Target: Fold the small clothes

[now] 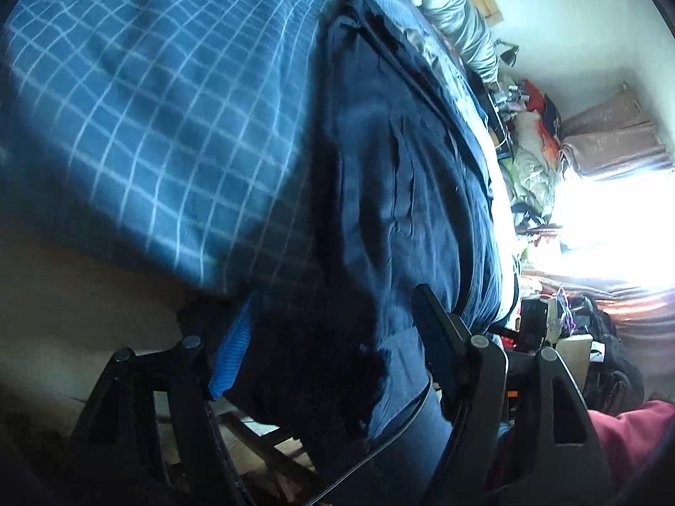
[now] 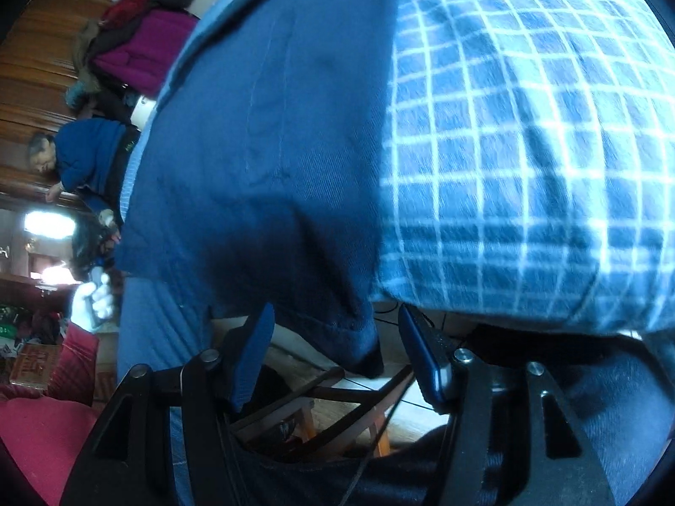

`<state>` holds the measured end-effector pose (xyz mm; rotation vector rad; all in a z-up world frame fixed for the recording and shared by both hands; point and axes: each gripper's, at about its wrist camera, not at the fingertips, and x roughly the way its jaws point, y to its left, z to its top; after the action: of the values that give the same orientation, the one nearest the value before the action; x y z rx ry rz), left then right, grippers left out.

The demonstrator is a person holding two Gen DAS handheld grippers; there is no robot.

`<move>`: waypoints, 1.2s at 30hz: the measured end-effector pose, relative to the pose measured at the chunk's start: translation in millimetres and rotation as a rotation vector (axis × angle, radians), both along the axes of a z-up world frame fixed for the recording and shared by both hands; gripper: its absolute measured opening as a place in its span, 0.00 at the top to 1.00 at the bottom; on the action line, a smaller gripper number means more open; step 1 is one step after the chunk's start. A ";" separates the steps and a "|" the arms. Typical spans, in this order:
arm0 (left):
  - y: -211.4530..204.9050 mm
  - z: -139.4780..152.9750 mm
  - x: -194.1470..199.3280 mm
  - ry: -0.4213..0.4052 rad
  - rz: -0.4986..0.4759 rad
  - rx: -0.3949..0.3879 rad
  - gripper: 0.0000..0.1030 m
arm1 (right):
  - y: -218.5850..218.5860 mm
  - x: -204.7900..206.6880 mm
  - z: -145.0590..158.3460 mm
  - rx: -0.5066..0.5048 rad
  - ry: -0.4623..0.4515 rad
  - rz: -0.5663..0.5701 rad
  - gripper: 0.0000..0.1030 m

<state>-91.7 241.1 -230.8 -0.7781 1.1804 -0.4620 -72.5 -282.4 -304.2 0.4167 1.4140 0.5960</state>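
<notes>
Navy garment: soft, limp twill, lay on checked blanket. Best taken at hem corner. Left gripper and right gripper: jaws apart, fabric between, unclamped.

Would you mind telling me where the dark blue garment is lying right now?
The dark blue garment lies spread on the blue checked bedcover, its corner hanging over the bed edge between the right gripper's open fingers; the left wrist view shows it too.

Checked blue bedcover, bright window

Left gripper and right gripper: jaws spread.
</notes>
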 end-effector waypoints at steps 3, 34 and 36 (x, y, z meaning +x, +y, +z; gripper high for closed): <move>-7.1 -5.0 -2.0 0.015 -0.021 0.005 0.30 | 5.8 0.1 -5.2 -0.006 0.012 0.026 0.34; -12.6 90.1 -3.3 -0.335 0.049 -0.204 0.89 | -1.7 -9.3 133.6 0.327 -0.262 -0.060 0.88; -5.3 106.9 4.5 -0.382 0.080 -0.233 0.89 | -6.9 3.4 151.2 0.387 -0.298 -0.096 0.88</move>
<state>-87.3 235.8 -123.8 -0.8869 0.7453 -0.6575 -69.1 -289.3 -153.0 0.6692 0.9874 0.8206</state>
